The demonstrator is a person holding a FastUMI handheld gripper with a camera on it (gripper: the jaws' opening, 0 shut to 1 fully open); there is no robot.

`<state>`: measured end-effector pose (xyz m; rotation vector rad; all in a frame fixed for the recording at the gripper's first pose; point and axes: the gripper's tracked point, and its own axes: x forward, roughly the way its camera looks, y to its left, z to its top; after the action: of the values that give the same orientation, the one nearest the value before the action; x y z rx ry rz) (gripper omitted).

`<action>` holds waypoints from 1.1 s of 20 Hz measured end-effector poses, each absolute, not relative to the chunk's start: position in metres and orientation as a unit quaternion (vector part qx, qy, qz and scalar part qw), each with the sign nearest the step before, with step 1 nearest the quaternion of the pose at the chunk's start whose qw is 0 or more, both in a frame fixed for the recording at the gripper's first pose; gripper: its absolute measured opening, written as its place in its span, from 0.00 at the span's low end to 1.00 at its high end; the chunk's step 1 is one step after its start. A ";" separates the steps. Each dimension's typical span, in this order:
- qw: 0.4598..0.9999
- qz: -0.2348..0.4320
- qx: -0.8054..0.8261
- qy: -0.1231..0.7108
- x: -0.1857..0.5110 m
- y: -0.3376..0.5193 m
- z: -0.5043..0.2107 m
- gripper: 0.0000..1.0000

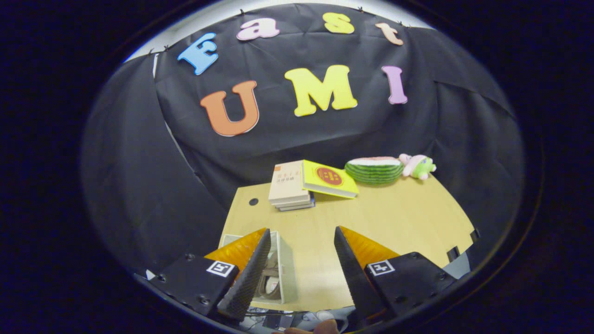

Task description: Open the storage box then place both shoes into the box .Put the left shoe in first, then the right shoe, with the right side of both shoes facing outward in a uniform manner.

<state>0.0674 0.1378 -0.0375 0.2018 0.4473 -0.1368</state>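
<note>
Gripper [301, 250]: fingers spread, empty, above table [399, 222]; box [283, 269] by left finger, shoe apparently inside; likely mid-loading, next needs locating the other shoe.

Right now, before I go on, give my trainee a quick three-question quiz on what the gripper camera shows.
1. True or false: the gripper has its fingers clamped on a shoe.
2. Which thing lies beside the watermelon-slice cushion at the far edge of the wooden table? A) a plush toy B) a mug C) a lamp
3. Fill in: the yellow book leans on a ___ of books.

Key: 1 false, the fingers are open with only bare table between them, and the white storage box sits by the left finger. 2 A, the plush toy. 3 stack.
</note>
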 end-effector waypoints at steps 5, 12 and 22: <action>0.988 -0.093 0.051 0.109 0.029 0.103 0.003 0.92; 0.992 -0.103 0.044 0.052 -0.001 0.095 -0.004 0.92; 0.994 -0.097 0.026 0.044 -0.006 0.098 -0.014 0.93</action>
<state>-0.0060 0.0978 -0.0140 0.0511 0.0890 -0.1948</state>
